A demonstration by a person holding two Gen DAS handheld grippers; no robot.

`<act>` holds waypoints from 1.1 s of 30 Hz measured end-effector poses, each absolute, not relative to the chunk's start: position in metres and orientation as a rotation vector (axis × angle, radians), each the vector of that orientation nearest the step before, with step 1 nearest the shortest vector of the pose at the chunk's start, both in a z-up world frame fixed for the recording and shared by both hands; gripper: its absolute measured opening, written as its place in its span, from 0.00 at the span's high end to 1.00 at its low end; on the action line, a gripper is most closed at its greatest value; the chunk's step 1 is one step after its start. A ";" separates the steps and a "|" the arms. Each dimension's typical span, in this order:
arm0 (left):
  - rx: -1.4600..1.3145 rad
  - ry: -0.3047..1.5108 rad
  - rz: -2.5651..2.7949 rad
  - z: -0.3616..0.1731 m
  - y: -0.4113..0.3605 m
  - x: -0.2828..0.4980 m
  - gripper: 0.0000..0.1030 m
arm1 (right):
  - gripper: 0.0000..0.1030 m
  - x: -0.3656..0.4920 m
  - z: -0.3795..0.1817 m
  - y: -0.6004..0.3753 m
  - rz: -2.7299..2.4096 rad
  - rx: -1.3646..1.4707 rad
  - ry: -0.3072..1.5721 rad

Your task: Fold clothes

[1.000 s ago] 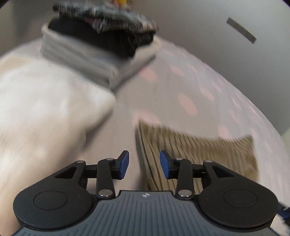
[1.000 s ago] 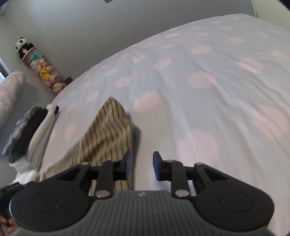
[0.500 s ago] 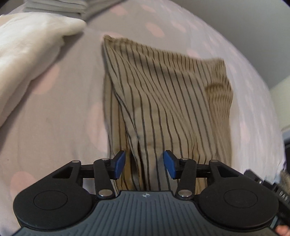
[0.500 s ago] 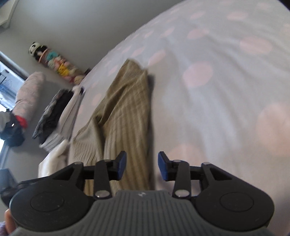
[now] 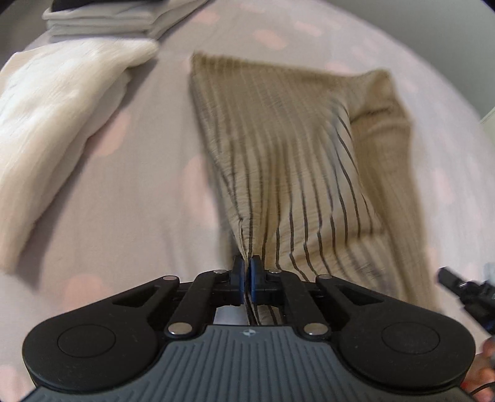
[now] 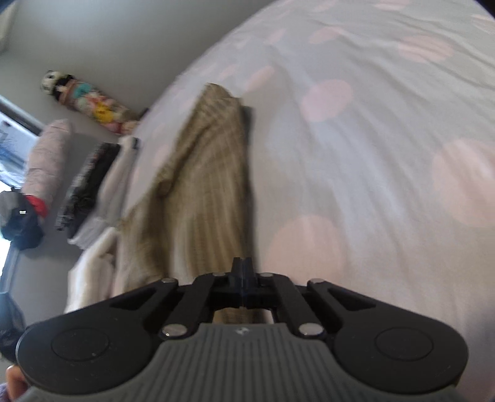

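A tan garment with dark stripes lies on the bed. My left gripper is shut on its near edge, and the cloth rises in a tented fold to the jaws. In the right wrist view the same garment stretches away from my right gripper, which is shut on its near right edge. The right gripper's body shows at the right edge of the left wrist view.
The bed cover is pale with pink dots. A cream garment lies left of the striped one. A stack of folded clothes sits behind it. A roll of plush toys stands on the floor by the wall.
Both grippers were open half a second ago; both have closed on the striped garment's near edge. The cloth is lifted and pulled taut toward the jaws.
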State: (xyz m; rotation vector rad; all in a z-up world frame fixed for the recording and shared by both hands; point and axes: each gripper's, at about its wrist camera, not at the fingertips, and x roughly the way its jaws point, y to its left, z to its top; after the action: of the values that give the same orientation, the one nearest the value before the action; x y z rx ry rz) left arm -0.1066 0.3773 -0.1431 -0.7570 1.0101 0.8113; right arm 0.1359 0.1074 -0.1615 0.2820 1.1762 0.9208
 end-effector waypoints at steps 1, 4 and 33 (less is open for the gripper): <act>-0.758 1.020 0.811 -0.145 0.378 -0.107 0.96 | 1.00 0.136 -0.163 0.107 0.906 0.276 1.188; -0.768 1.015 0.786 -0.147 0.379 -0.107 0.90 | 0.95 0.136 -0.162 0.107 0.896 0.287 1.213; -0.723 1.277 0.650 -0.166 0.347 -0.078 0.93 | 0.90 0.090 -0.170 0.119 0.935 -0.053 1.310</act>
State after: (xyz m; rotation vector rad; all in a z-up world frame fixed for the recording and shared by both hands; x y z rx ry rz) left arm -0.0776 0.3468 -0.1656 -0.7234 1.2767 0.6505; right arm 0.0898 0.1192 -0.1696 -0.0532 1.3104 0.9353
